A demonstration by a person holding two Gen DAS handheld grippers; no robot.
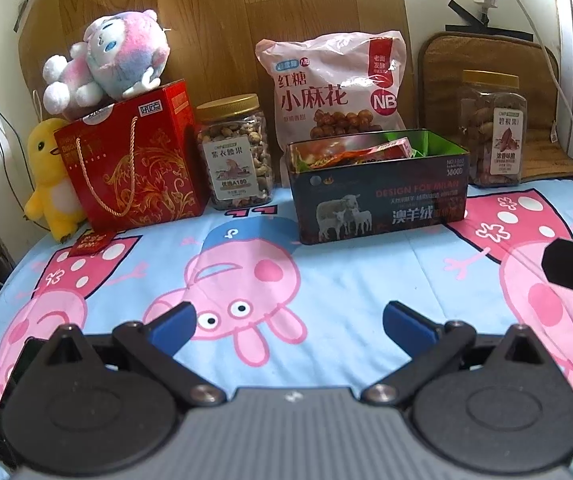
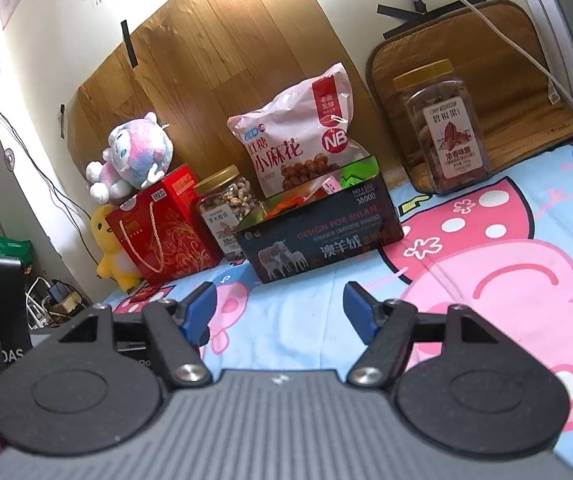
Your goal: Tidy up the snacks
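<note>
Blue fingers [image 1: 174, 322] of the left gripper [image 1: 288, 322] stand wide apart above the cartoon-pig sheet [image 1: 346, 280], holding nothing; the right gripper [image 2: 280, 306] likewise has its blue fingers [image 2: 360, 312] spread wide and empty, hovering over the same sheet [image 2: 506, 240]. Snacks line the back of the surface against a wooden board [image 1: 226, 20]: a dark tin box [image 1: 378, 200] printed with sheep sits nearest the middle, open-topped, with red and orange snack packets [image 1: 350, 154] lying inside it; directly behind it leans a pink snack bag [image 1: 334, 84], its base hidden by the tin; just left of the tin stands a clear jar of nuts [image 1: 236, 152] with a gold lid, upright; beside that jar a red gift bag [image 1: 134, 160] with a rope handle; a pink plush toy [image 1: 110, 60] rests on top of the red bag, and a yellow plush duck [image 1: 48, 176] stands at its left side, touching it; a small red packet [image 1: 90, 242] lies flat on the sheet in front of the red bag. Right of the tin, a second clear jar [image 1: 494, 128] with a yellow lid stands upright in front of a woven brown mat [image 1: 446, 60] propped on the wall. From the right wrist view the same row appears tilted: tin box [image 2: 318, 236], pink snack bag [image 2: 298, 136], nut jar [image 2: 228, 212], second jar [image 2: 444, 128].
</note>
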